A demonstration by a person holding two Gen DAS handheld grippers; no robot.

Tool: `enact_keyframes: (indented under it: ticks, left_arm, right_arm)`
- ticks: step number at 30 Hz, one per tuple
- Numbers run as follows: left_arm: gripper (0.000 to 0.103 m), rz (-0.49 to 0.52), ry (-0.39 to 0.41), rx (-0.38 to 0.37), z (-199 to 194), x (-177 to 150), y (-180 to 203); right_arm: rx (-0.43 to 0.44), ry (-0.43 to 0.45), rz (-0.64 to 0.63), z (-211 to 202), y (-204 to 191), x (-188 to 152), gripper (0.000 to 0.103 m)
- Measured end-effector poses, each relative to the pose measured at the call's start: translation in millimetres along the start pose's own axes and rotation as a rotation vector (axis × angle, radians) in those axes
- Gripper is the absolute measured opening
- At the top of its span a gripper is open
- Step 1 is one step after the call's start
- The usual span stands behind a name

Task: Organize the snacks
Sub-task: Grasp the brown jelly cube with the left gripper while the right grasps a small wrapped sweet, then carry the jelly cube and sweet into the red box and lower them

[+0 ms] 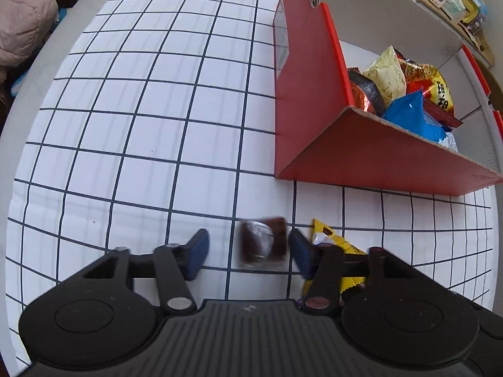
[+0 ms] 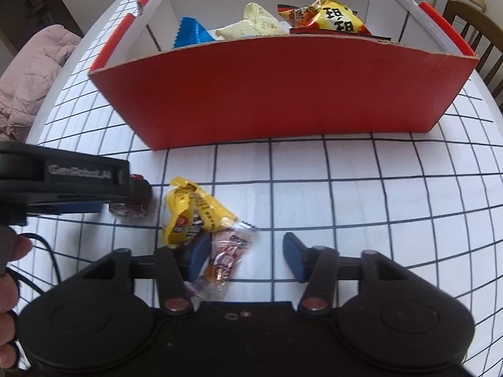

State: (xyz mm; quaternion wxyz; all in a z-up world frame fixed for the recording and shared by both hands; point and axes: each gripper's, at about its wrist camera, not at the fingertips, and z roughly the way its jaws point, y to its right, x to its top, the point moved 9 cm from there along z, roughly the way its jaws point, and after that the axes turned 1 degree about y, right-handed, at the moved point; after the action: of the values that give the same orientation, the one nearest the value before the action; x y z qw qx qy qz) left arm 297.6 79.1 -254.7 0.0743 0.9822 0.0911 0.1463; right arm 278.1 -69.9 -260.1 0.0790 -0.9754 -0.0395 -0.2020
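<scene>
Left gripper [image 1: 248, 253]: points steeply down at the surface; its blue jaws stand partly spread on either side of a small dark brown snack [image 1: 263, 241]. The right pad is at the snack's edge, the left pad clearly apart from it, so nothing is pinched.
Dark brown snack: lies on the surface near the red box's near left corner, blurred in the left wrist view.
Right gripper [image 2: 246, 256]: jaws partly spread over a clear pink-and-white packet [image 2: 227, 259]. The left pad overlaps the packet's left edge, the right pad stands well clear, and no firm pinch shows.
Yellow packet [image 2: 188, 212]: on the surface just left of and touching the pink-and-white packet, between the two grippers.
Red box [image 2: 283, 88]: cardboard, open-topped, on the far side of the loose snacks; inside lie a blue packet [image 2: 190, 34], a pale cream packet [image 2: 251, 23] and an orange-yellow bag [image 2: 333, 17].
Surface [image 1: 141, 125]: white cloth with a dark grid.
Person: fingers [image 2: 9, 270] show at the left edge of the right wrist view.
Background: a pink padded garment [image 1: 28, 12] beyond the surface's far left.
</scene>
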Motion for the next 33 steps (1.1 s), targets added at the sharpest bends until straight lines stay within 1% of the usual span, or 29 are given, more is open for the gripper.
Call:
enact_keyframes:
  ticks: [1, 2, 4, 6, 12, 16, 21, 27, 33]
  left_arm:
    - [0.051, 0.008, 0.003, 0.001, 0, 0, 1]
    - [0.045, 0.01, 0.007, -0.001, 0, 0, 1]
    - [0.04, 0.006, 0.008, -0.008, 0, 0, 1]
    - [0.033, -0.001, 0.007, -0.02, 0, 1, -1]
    - [0.033, -0.011, 0.013, -0.023, -5, -5, -7]
    - [0.032, -0.02, 0.012, -0.031, -9, -9, -13]
    - [0.032, -0.044, 0.012, -0.057, -17, -17, -22]
    - [0.032, -0.049, 0.041, -0.085, -37, -26, -28]
    - [0.032, -0.039, 0.088, -0.095, -67, -26, -25]
  right_arm:
    - [0.005, -0.002, -0.003, 0, -2, -1, 0.043]
    - [0.008, -0.004, -0.009, -1, -5, -3, 0.041]
    - [0.011, -0.006, -0.02, -2, -9, -5, 0.036]
    - [0.01, -0.006, -0.021, -3, -12, -6, 0.033]
    - [0.014, 0.006, -0.015, -4, -6, -6, 0.019]
    - [0.023, 0.008, -0.002, -5, -1, -8, 0.018]
    - [0.046, 0.014, -0.002, -18, 7, -17, 0.017]
    - [0.077, 0.052, -0.034, -47, 11, -21, 0.017]
    - [0.101, 0.117, -0.054, -83, 18, -9, 0.017]
